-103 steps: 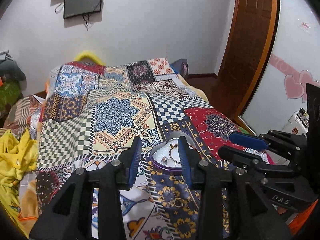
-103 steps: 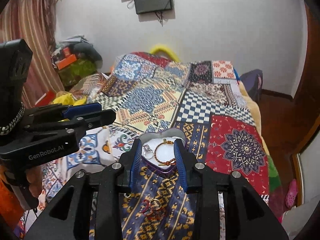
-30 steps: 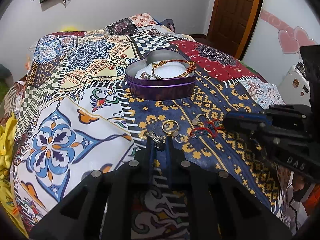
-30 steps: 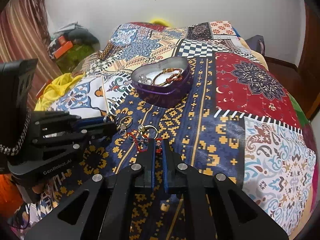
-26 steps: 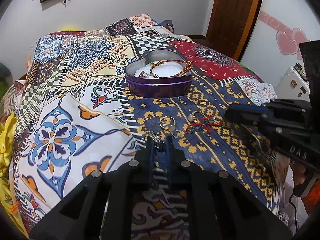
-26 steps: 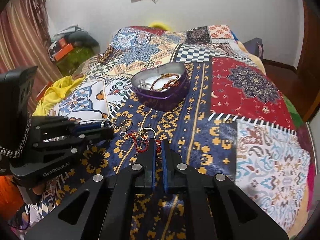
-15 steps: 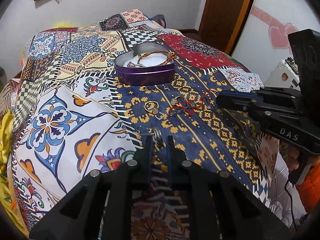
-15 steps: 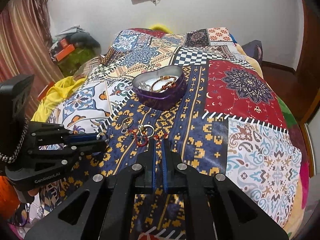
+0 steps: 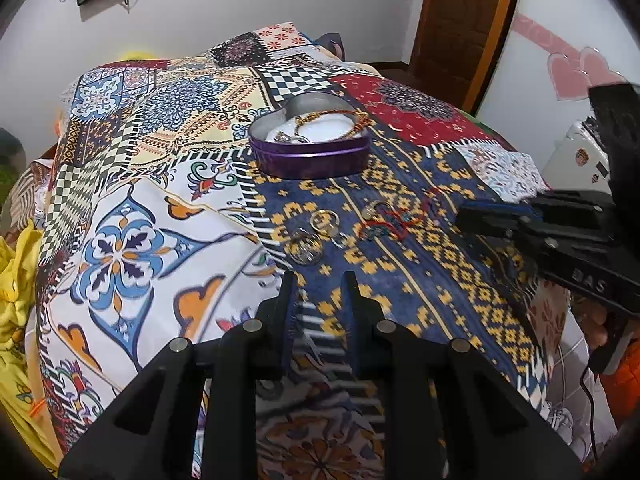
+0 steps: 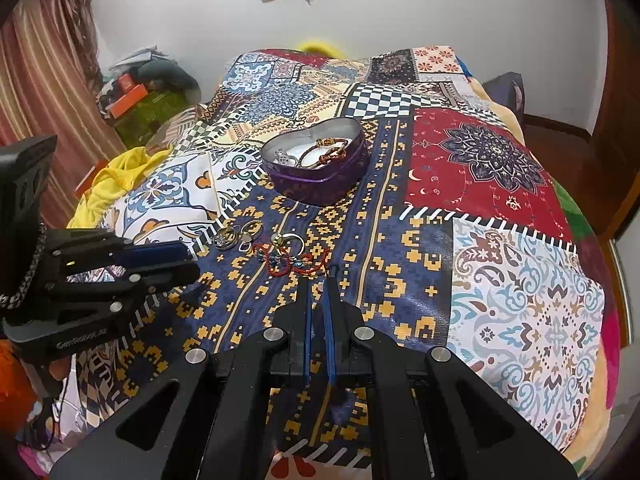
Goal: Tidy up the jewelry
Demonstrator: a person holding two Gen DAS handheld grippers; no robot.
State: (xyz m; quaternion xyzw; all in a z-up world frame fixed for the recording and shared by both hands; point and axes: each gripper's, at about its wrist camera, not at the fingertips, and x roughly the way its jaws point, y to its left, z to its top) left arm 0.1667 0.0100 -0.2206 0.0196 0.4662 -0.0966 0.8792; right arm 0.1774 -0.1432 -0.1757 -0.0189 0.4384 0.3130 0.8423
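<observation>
A purple heart-shaped tin [image 9: 308,160] [image 10: 320,184] on the patchwork bedspread holds a braided bracelet [image 9: 332,114] and a silver ring. Nearer me, loose on the blue-and-yellow patch, lie a silver ring [image 9: 306,246], a gold ring [image 9: 325,220] and a red cord bracelet [image 9: 392,222] [image 10: 296,262]. My left gripper [image 9: 319,280] [image 10: 192,260] hovers just short of the silver ring, its jaws opening with nothing between them. My right gripper [image 10: 319,276] [image 9: 464,212] is shut just short of the red cord. I cannot tell whether it pinches the cord's end.
The bedspread [image 9: 120,248] drops off at the near and right edges. Yellow cloth [image 10: 108,184] lies off the left side, clutter [image 10: 132,92] sits by the curtain, and a wooden door [image 9: 464,20] stands at the far right.
The left jaws, earlier shut at the silver ring, have parted, and the ring lies free ahead of them. Both grippers have drawn back from the jewelry. The right gripper stays shut.
</observation>
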